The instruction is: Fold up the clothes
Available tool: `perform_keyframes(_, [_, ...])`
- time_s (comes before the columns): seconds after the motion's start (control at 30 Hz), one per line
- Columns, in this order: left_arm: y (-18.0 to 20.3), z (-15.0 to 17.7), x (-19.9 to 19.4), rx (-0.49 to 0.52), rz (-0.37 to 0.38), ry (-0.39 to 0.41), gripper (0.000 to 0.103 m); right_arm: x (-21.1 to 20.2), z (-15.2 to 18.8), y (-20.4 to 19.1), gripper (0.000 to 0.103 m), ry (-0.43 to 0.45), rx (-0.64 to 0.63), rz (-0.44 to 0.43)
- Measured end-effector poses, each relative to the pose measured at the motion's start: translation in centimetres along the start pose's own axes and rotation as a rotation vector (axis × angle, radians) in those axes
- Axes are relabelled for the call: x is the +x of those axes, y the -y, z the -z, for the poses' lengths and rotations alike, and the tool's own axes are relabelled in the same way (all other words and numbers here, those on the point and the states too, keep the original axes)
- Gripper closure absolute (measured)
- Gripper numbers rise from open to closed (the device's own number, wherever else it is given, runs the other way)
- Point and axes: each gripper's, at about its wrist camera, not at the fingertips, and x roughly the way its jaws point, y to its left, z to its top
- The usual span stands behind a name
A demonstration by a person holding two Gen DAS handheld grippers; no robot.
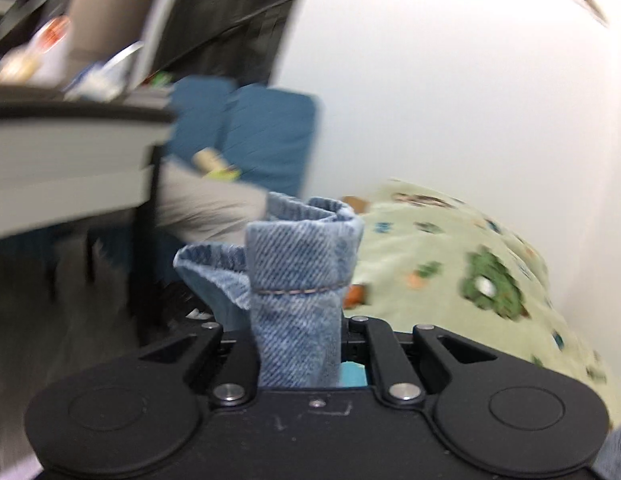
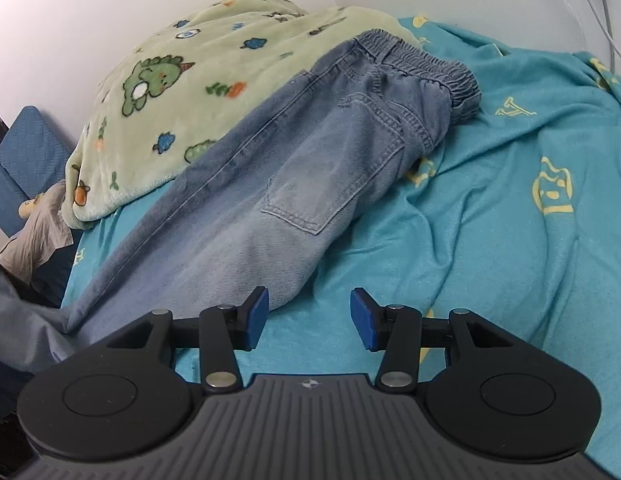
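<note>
Jeans (image 2: pixel 294 168) sprawl in right view; left gripper (image 1: pixel 300 344) pinches their hem, right gripper (image 2: pixel 308 318) gapes empty

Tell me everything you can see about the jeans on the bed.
The jeans are faded light-blue denim with a gathered elastic waistband and a stitched patch pocket. They lie stretched across the teal bedsheet, waistband at the far end, one side resting against the green dinosaur blanket. The left gripper is shut on the hemmed leg cuff, lifting it. The right gripper is open beside the leg, holding nothing.
</note>
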Motion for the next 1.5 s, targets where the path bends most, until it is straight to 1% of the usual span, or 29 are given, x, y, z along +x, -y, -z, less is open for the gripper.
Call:
perform_keyframes(0.13, [7.5,3.4,-0.7,0.114,0.085,0.022,0.095,-0.2,-0.6,1.1,0.055,-0.009,0.031,-0.020])
perform_keyframes(0.2, [10.8,6.4,-1.2,0.194,0.131,0.030,0.095,-0.4,-1.1,1.7,0.055,-0.003,0.064,-0.035])
perform_keyframes(0.23, [12.3,8.4,-1.4,0.232,0.153,0.020,0.095,-0.5,-1.3,2.0,0.055,0.003,0.075,-0.040])
perform_keyframes(0.3, [14.8,12.4,-1.5,0.303,0.196,-0.031,0.095,-0.5,-1.6,2.4,0.054,0.013,0.089,-0.041])
perform_keyframes(0.37, [16.7,16.6,-0.9,0.367,0.226,-0.107,0.095,-0.4,-1.8,2.7,0.054,0.015,0.101,-0.037])
perform_keyframes(0.43, [17.6,19.9,-0.7,0.429,0.225,-0.173,0.095,-0.1,-1.8,3.1,0.054,0.004,0.107,-0.036])
perform_keyframes(0.5, [18.1,22.0,-0.5,0.473,0.218,-0.208,0.093,0.3,-1.8,3.4,0.054,-0.012,0.110,-0.039])
perform_keyframes(0.57, [17.5,22.1,-0.5,0.474,0.232,-0.231,0.090,0.7,-1.8,3.6,0.054,-0.028,0.114,-0.042])
perform_keyframes(0.6, [17.0,21.9,-0.4,0.463,0.245,-0.246,0.083,0.9,-1.8,3.7,0.054,-0.035,0.115,-0.044])
perform_keyframes(0.63, [16.3,21.3,-0.3,0.446,0.267,-0.267,0.079,0.9,-1.8,3.7,0.054,-0.036,0.113,-0.048])
perform_keyframes(0.67, [15.7,20.8,-0.8,0.428,0.287,-0.285,0.072,1.0,-1.8,3.6,0.054,-0.038,0.111,-0.051])
perform_keyframes(0.7, [15.3,20.3,-1.4,0.413,0.304,-0.298,0.064,1.1,-1.8,3.5,0.054,-0.039,0.108,-0.054])
perform_keyframes(0.73, [14.9,19.9,-2.1,0.397,0.321,-0.312,0.061,1.1,-1.7,3.5,0.054,-0.041,0.107,-0.060])
perform_keyframes(0.8, [13.6,19.0,-4.3,0.360,0.344,-0.335,0.049,1.2,-1.7,3.4,0.054,-0.042,0.109,-0.070])
perform_keyframes(0.87, [11.6,17.9,-6.2,0.320,0.368,-0.348,0.045,1.1,-1.7,3.4,0.054,-0.037,0.109,-0.078])
perform_keyframes(0.9, [10.5,17.2,-7.0,0.303,0.362,-0.351,0.042,1.0,-1.7,3.3,0.054,-0.032,0.107,-0.081])
perform_keyframes(0.93, [9.3,16.6,-7.8,0.285,0.351,-0.354,0.042,0.9,-1.7,3.2,0.054,-0.025,0.105,-0.088])
perform_keyframes(0.97, [8.0,15.9,-8.3,0.254,0.330,-0.357,0.042,0.8,-1.6,3.1,0.054,-0.015,0.100,-0.103])
perform_keyframes(1.03, [5.6,14.5,-9.0,0.173,0.279,-0.371,0.037,0.7,-1.5,2.5,0.052,0.009,0.088,-0.154])
perform_keyframes(1.07, [4.5,14.0,-9.2,0.129,0.257,-0.380,0.037,0.6,-1.5,2.0,0.052,0.017,0.080,-0.193])
perform_keyframes(1.13, [2.6,13.3,-9.4,0.050,0.241,-0.369,0.037,0.9,-1.6,0.8,0.051,0.023,0.048,-0.275])
perform_keyframes(1.2, [2.1,13.4,-9.0,0.025,0.218,-0.362,0.036,1.7,-1.7,-0.6,0.049,0.023,0.012,-0.357])
perform_keyframes(1.23, [2.1,13.6,-8.7,0.032,0.201,-0.360,0.036,2.6,-1.8,-1.4,0.048,0.018,0.007,-0.381])
perform_keyframes(1.3, [2.7,14.2,-8.1,0.077,0.176,-0.346,0.036,5.0,-2.1,-2.7,0.048,-0.018,-0.003,-0.402])
perform_keyframes(1.33, [3.2,14.6,-7.8,0.105,0.179,-0.338,0.036,6.2,-2.3,-3.4,0.048,-0.039,-0.010,-0.409])
perform_keyframes(1.37, [3.7,15.0,-7.6,0.136,0.195,-0.329,0.036,7.5,-2.4,-4.0,0.048,-0.061,-0.018,-0.409])
perform_keyframes(1.43, [5.0,16.0,-7.2,0.206,0.248,-0.310,0.036,9.6,-3.1,-4.4,0.048,-0.071,0.009,-0.422])
perform_keyframes(1.5, [6.5,16.9,-6.9,0.279,0.313,-0.304,0.036,11.5,-3.7,-4.4,0.047,-0.073,0.095,-0.471])
